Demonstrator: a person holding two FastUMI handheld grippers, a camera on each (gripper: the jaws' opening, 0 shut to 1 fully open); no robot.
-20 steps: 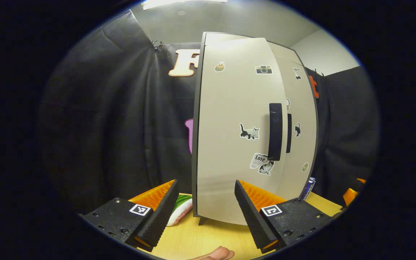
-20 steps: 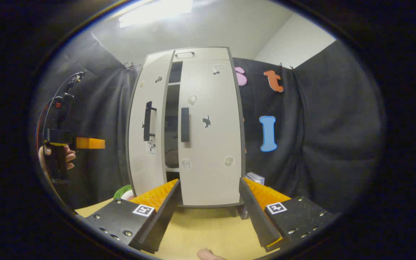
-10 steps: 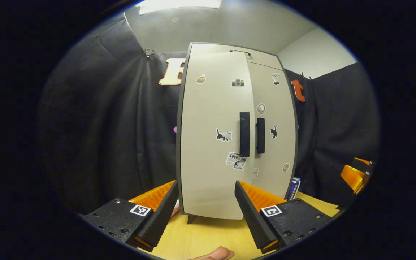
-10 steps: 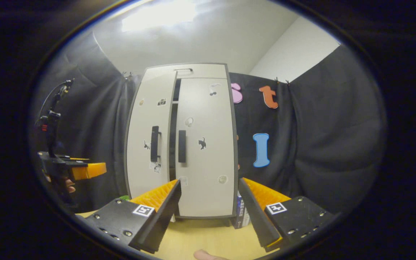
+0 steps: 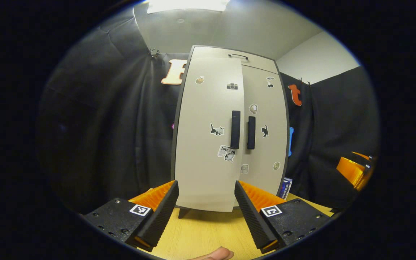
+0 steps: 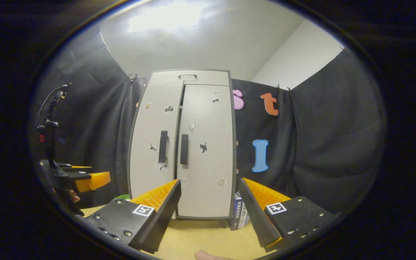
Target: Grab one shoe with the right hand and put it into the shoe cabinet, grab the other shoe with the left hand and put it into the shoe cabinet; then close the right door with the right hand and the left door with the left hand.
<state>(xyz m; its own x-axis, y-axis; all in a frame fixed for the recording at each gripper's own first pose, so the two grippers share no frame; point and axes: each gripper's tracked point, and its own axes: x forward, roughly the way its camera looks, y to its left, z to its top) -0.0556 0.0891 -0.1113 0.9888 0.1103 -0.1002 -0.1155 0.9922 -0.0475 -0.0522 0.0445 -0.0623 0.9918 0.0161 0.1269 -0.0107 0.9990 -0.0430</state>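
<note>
Both doors near shut; left door (image 5: 208, 144) edge slightly proud.

A sticker (image 5: 225, 151) on the left door (image 5: 204, 144) seems to read "Love".
</note>
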